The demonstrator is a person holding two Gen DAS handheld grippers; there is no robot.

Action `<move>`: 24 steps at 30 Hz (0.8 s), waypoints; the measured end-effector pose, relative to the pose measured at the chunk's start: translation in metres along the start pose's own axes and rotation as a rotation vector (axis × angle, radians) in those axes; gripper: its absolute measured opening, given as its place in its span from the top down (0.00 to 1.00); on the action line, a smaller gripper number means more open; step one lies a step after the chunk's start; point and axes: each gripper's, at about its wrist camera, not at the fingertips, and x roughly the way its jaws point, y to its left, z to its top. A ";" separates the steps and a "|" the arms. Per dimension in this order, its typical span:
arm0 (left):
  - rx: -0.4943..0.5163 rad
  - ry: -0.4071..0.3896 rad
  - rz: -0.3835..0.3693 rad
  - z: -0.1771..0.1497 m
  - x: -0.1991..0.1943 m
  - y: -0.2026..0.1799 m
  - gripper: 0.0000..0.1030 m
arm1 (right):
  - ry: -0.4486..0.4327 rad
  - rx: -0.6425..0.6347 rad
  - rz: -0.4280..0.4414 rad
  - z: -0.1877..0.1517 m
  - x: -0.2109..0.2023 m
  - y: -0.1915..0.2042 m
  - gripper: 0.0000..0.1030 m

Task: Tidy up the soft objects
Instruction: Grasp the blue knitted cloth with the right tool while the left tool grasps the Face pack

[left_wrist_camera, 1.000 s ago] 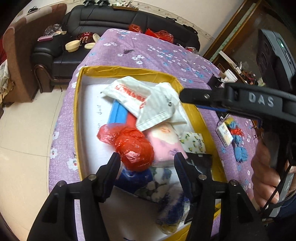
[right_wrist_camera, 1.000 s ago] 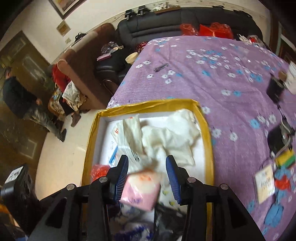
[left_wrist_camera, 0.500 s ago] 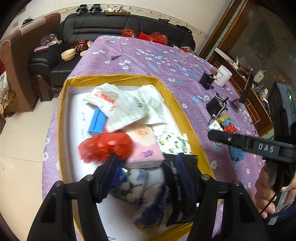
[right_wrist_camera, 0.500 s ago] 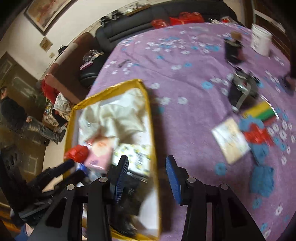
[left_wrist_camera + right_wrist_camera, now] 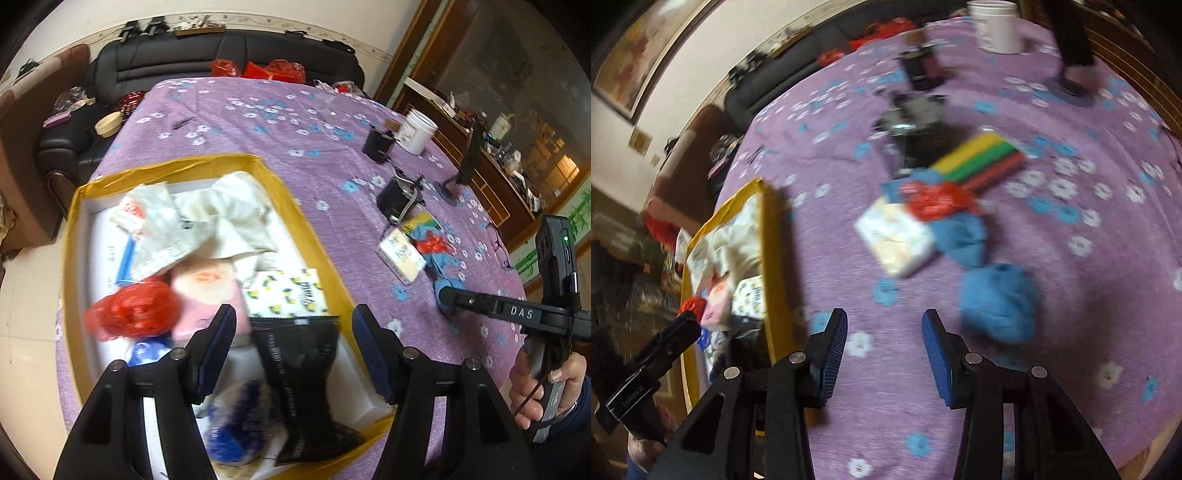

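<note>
A yellow-rimmed box (image 5: 310, 236) holds white bags (image 5: 207, 218), a pink tissue pack (image 5: 207, 291), a red plastic bag (image 5: 133, 310), a yellow-patterned pack (image 5: 288, 291), a black pouch (image 5: 299, 354) and a blue-patterned bundle (image 5: 240, 417). My left gripper (image 5: 294, 325) hangs open over the black pouch, pads clear of it. My right gripper (image 5: 884, 325) is open and empty above the purple cloth, just right of the box (image 5: 768, 236). Ahead of it lie a blue soft ball (image 5: 997, 302), a second blue one (image 5: 960, 236), a white tissue pack (image 5: 897, 236) and a red bag (image 5: 934, 199).
The purple flowered tablecloth (image 5: 280, 122) covers the table. A striped coloured pack (image 5: 982, 158), black devices (image 5: 916, 114), a white tub (image 5: 417, 131) and a black stand (image 5: 469, 155) sit toward the far right. A black sofa (image 5: 184, 55) stands behind the table.
My right gripper swung right, out of the box and over the cloth; the pink pack seen between its jaws now lies in the box. My left gripper shifted right from the red bag to the black pouch.
</note>
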 end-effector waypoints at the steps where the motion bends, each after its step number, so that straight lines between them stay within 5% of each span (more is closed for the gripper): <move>1: 0.009 0.005 -0.002 0.000 0.002 -0.004 0.38 | -0.006 0.014 -0.007 0.000 -0.003 -0.007 0.56; 12: 0.116 0.053 -0.022 -0.011 0.013 -0.043 0.37 | -0.038 0.070 -0.092 0.002 -0.011 -0.060 0.56; 22: 0.164 0.066 -0.008 -0.022 0.013 -0.060 0.37 | -0.022 -0.015 -0.213 0.016 0.012 -0.069 0.55; 24: 0.165 0.070 -0.012 -0.022 0.014 -0.063 0.37 | -0.008 -0.012 -0.215 0.015 0.016 -0.075 0.66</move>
